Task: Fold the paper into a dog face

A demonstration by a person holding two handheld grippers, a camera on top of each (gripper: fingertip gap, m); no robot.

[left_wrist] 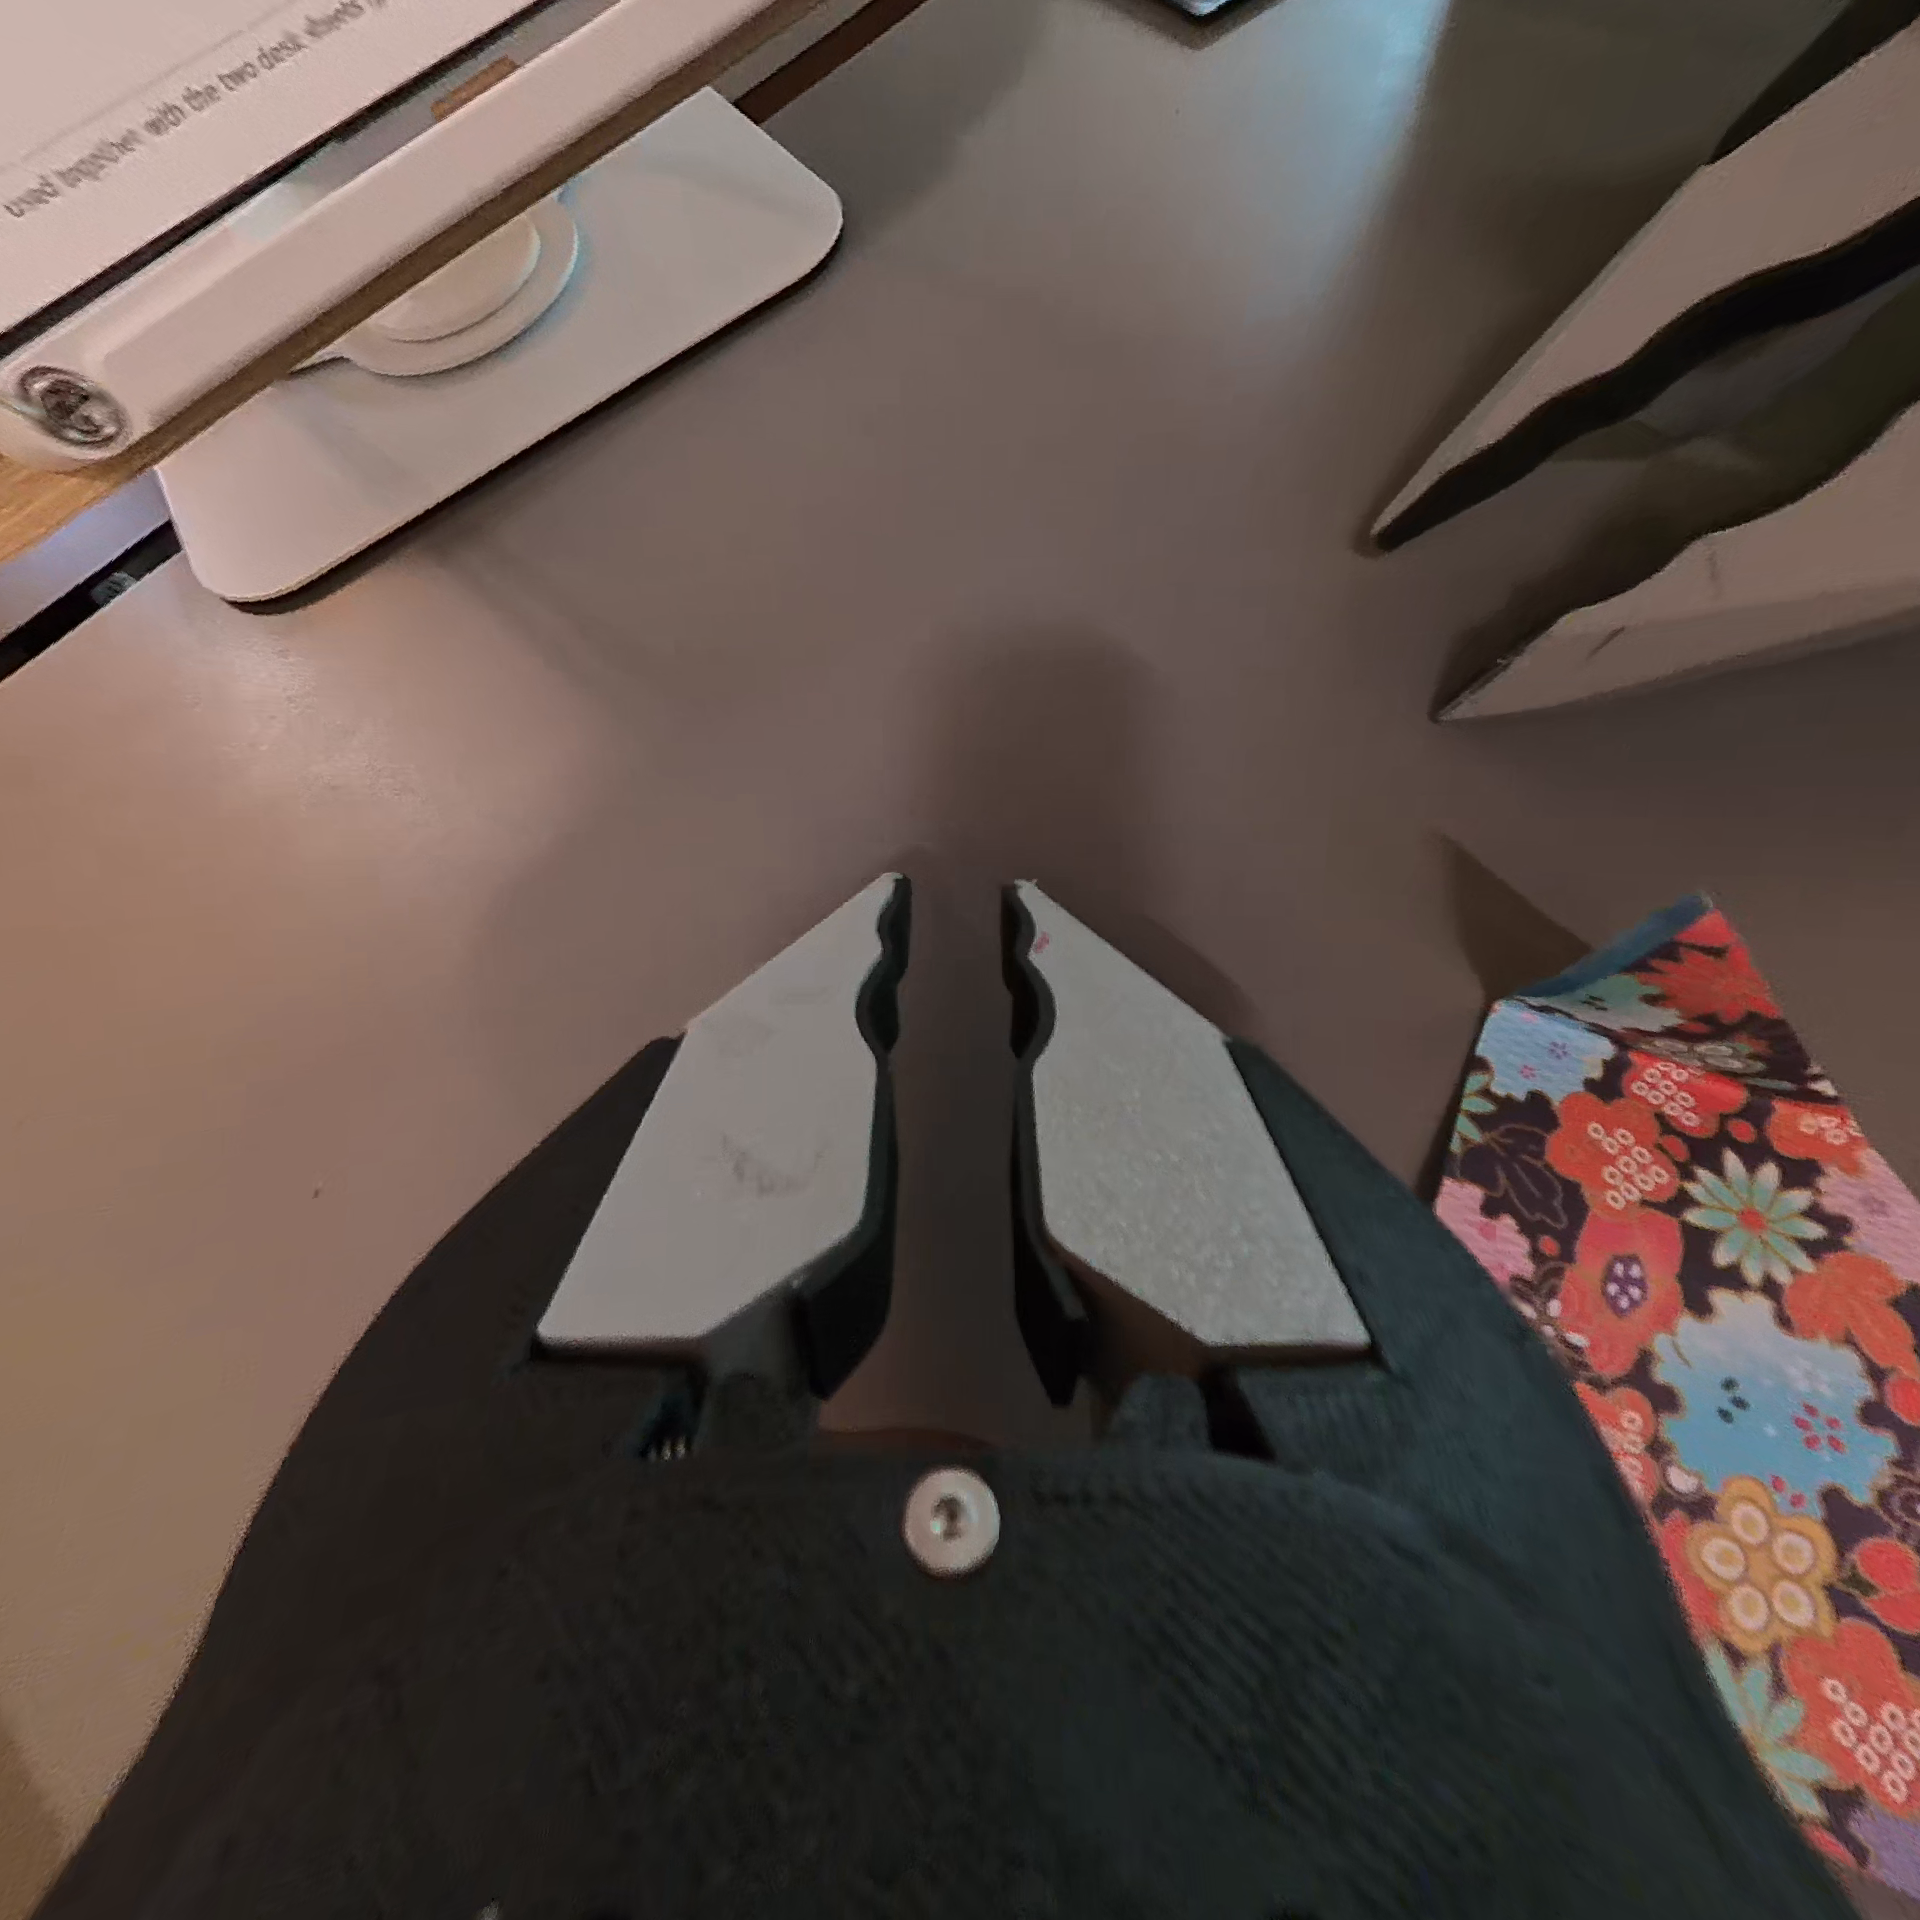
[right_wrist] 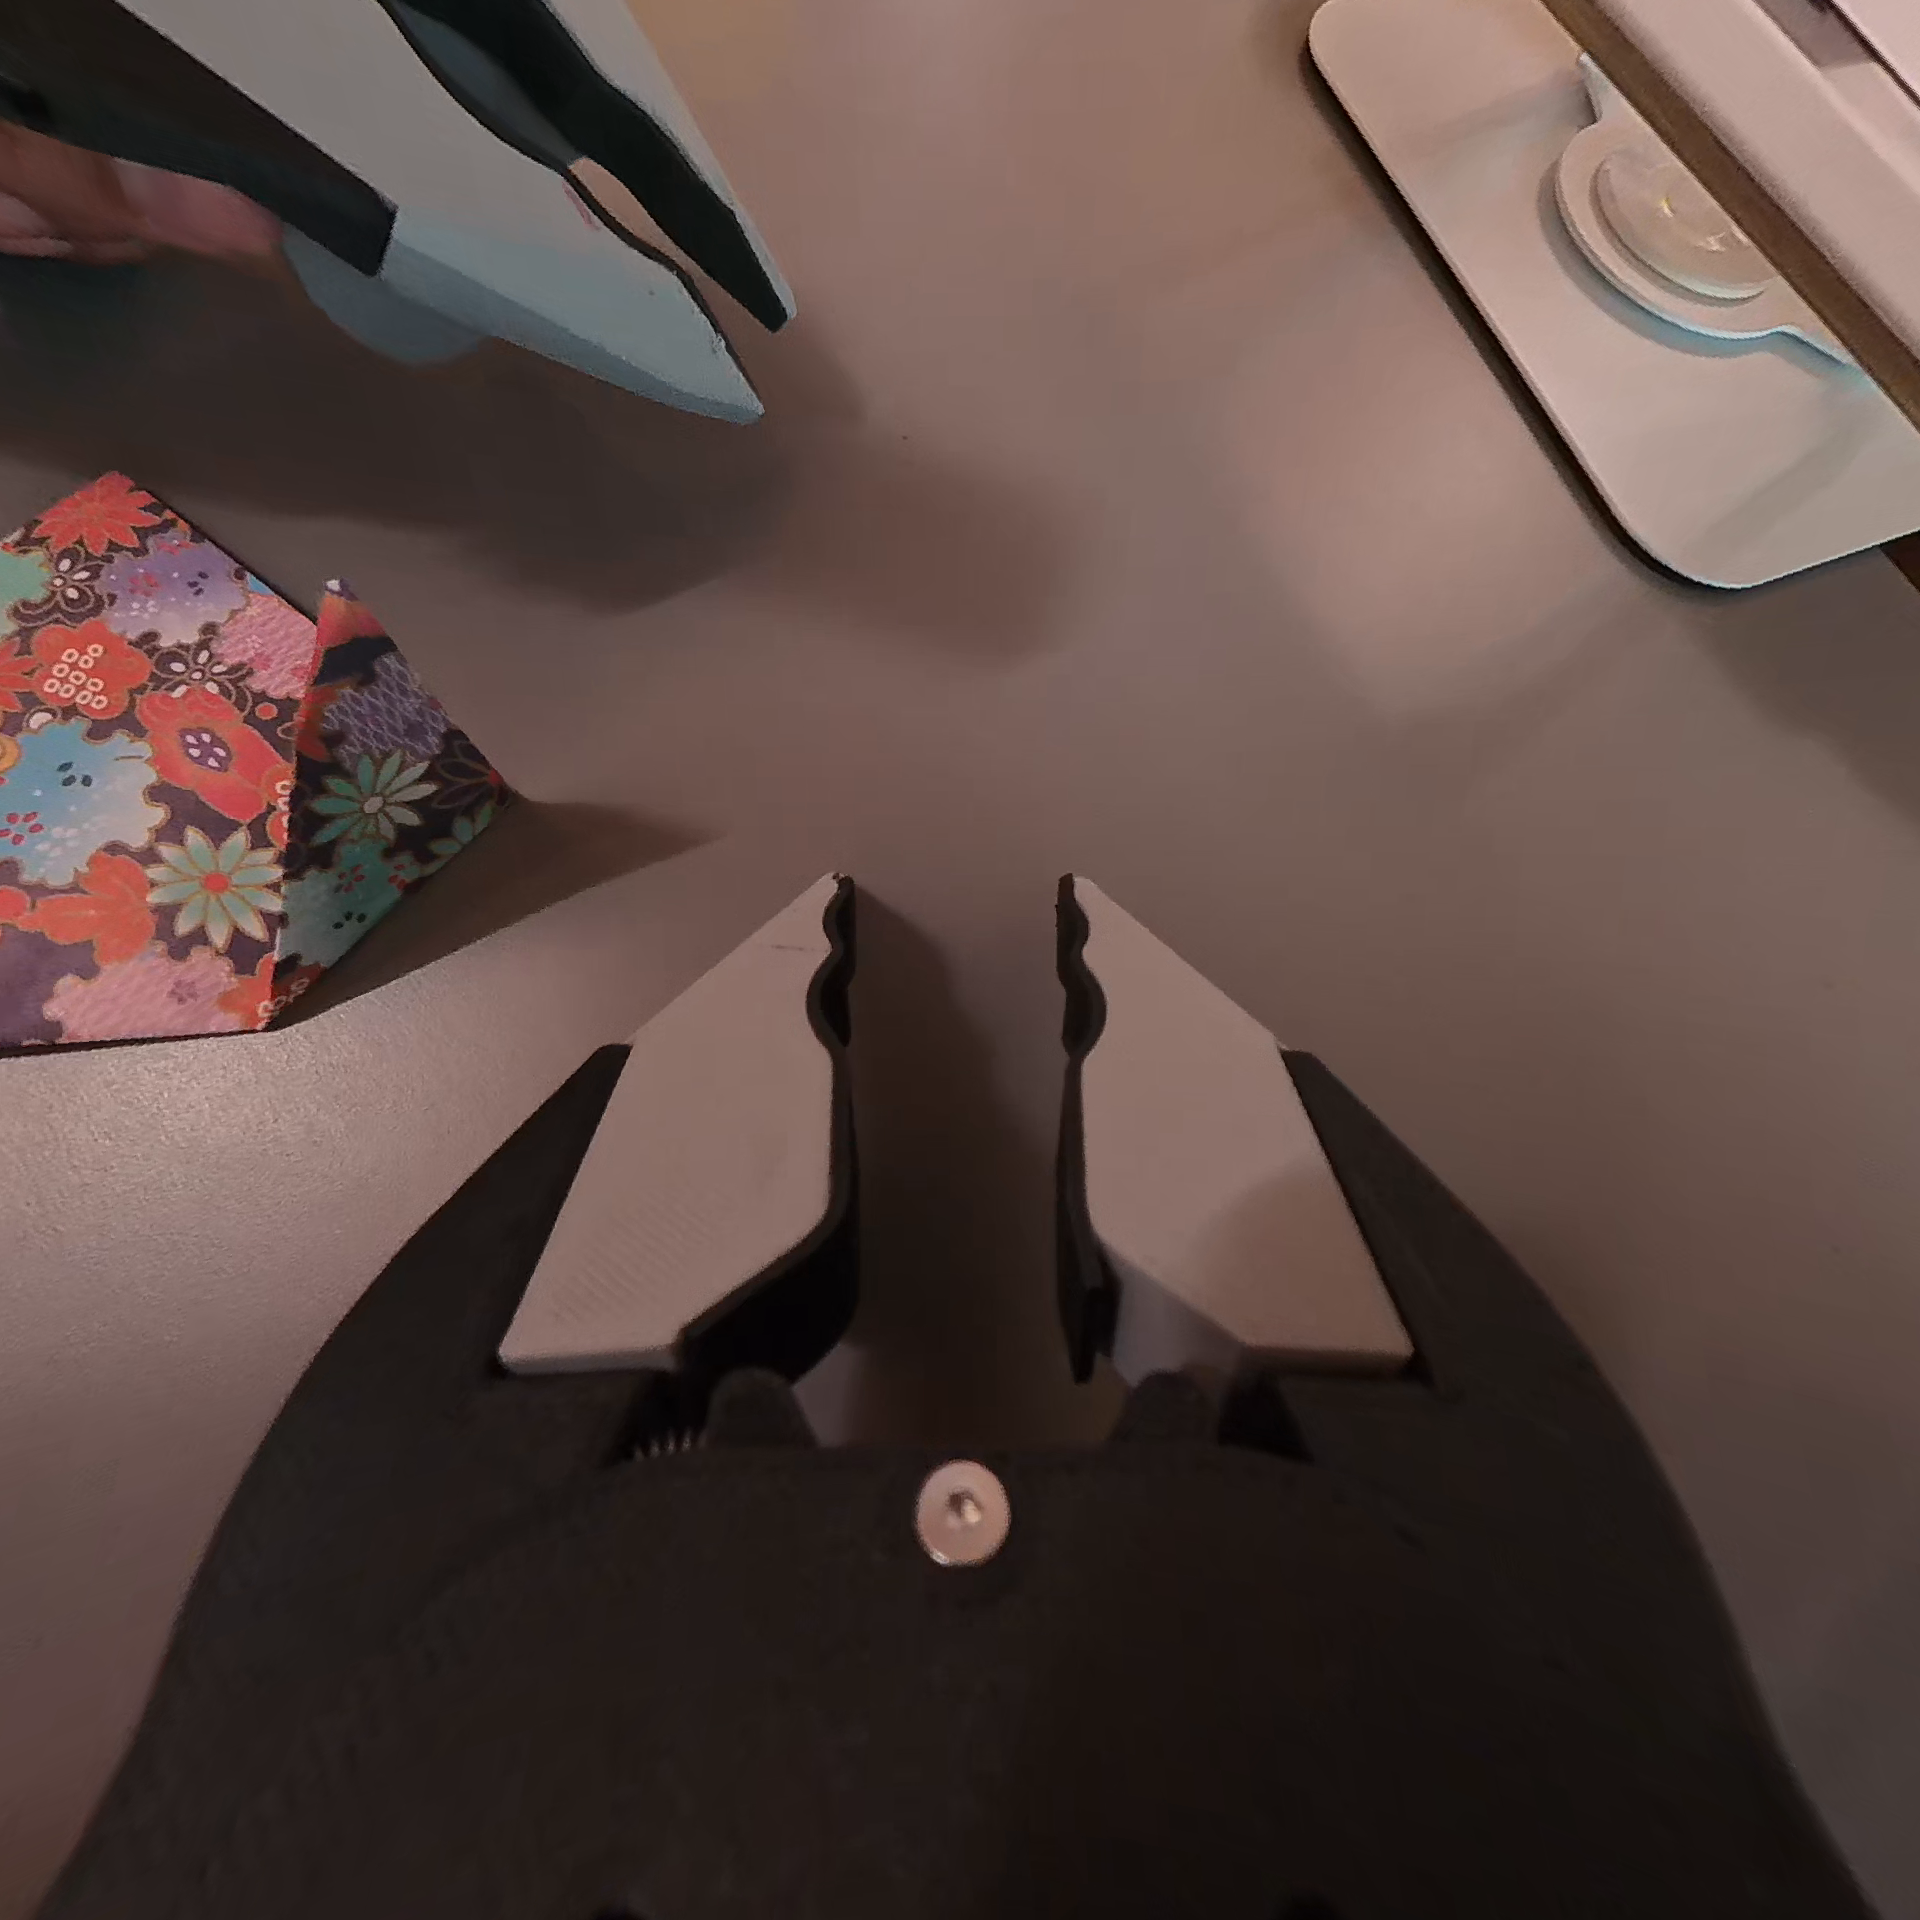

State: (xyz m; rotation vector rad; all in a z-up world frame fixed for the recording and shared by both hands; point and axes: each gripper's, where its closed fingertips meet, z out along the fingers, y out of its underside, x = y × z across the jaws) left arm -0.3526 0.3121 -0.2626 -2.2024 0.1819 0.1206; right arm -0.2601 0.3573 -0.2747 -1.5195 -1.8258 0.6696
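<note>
On the tabletop my floral paper lies partly folded, flaps raised; both left claw and right claw hang narrowly parted, empty; creasing probably remains.

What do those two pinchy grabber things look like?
Both look alike. The left gripper and right gripper each have a black, ribbed plastic body with one silver screw in the middle. Two pale grey, pointed fingers stick out, lined inside with wavy black pads. The left one's fingers show faint scribbles and a tiny pink speck. No cables or sleeves show.
</note>
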